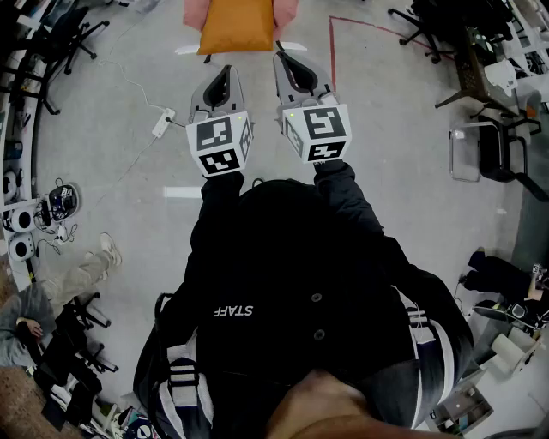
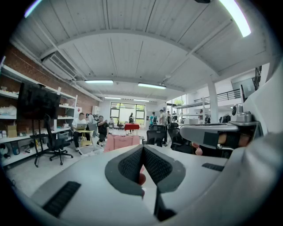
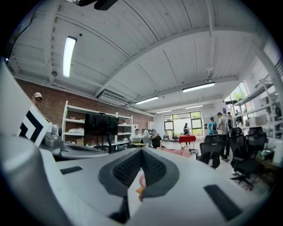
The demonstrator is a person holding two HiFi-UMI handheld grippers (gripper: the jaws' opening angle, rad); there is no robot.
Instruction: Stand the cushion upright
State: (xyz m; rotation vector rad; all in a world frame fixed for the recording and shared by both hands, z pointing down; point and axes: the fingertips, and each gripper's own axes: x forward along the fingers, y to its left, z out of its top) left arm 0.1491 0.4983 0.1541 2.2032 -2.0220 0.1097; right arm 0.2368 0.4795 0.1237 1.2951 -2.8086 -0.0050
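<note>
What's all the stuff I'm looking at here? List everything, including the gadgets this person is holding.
cushion: one, orange, on the pink seat, top of the head view
seat: one, pink, under the cushion
power strip: one, white with a white cable, on the floor left of the grippers
tape line: one, red, on the floor, upper right
office chairs: several, black, round the room's edges
floor: grey
seated person: one, grey clothes, lower left
jacket: one, black, on the person holding the grippers
left gripper: one, white with a black-and-white marker cube, jaws together, empty, short of the cushion
right gripper: one, same look, jaws together, empty
</note>
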